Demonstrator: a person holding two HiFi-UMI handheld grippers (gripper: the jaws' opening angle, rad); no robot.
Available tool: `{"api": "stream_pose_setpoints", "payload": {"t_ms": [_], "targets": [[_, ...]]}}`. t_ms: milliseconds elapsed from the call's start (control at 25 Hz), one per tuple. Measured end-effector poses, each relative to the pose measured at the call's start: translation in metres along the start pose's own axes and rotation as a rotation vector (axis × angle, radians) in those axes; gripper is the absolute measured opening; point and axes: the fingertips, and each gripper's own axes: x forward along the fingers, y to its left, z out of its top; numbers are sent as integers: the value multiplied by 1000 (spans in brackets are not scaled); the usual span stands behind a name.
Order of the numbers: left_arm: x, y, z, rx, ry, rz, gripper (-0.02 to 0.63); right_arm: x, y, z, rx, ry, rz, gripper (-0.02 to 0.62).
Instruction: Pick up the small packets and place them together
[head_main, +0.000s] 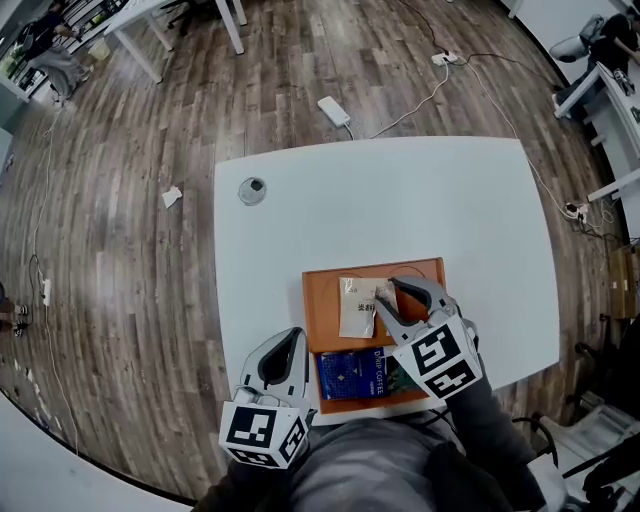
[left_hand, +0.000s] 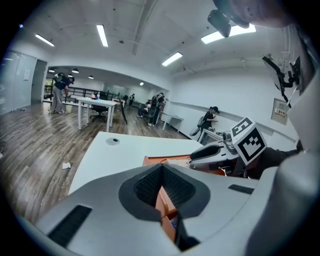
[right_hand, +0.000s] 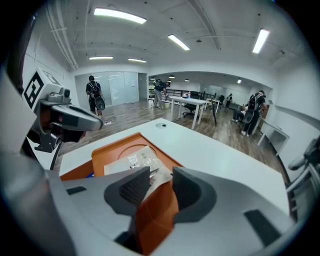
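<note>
The right gripper (head_main: 392, 295) is hovering over the right half of the orange tray (head_main: 322, 320), which is sitting at the front edge of the white table (head_main: 400, 200). Its jaws are standing apart and gripping nothing. An orange packet (head_main: 406, 299) is lying between them, unpressed as far as I can judge, though its colour is so close to the tray's that its outline is hard to trace. A pale packet (head_main: 357, 305) is lying just beside it toward the tray's middle, one corner reaching in toward the jaws. A blue packet (head_main: 352, 374) is sitting along the tray's front edge, near the pale one, with a strip of bare tray showing between them. The left gripper (head_main: 293, 340) is waiting clenched and empty just off the tray's front left corner.

The likeliest slip is the spread jaws catching the pale packet's corner while pulling away and dragging it out of place. The blue packet is also risking being left apart from the other two.

I am counting three packets at most (one pale, one blue, one orange), one tray, two grippers and one round cable port (head_main: 252, 190) near the table's far left corner
</note>
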Motion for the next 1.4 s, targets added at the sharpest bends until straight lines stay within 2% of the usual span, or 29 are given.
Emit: {"api": "stream_pose_setpoints", "payload": {"t_ms": [200, 400, 760, 1040, 1200, 1400], "targets": [[2, -7, 0, 4, 5, -25, 0, -11, 0, 6, 25, -63, 17, 164], [1, -16, 3, 19, -2, -47, 0, -31, -9, 21, 26, -156, -74, 167], [-13, -27, 8, 50, -42, -100, 0, -50, 4, 24, 6, -165, -131, 167], [-27, -40, 0, 71, -43, -158, 0, -67, 29, 8, 24, -147, -157, 167], [-36, -44, -15, 75, -16, -189, 0, -69, 53, -7, 48, -134, -133, 167], [-40, -42, -33, 73, 17, -204, 0, -59, 95, -26, 29, -98, -11, 166]]}}
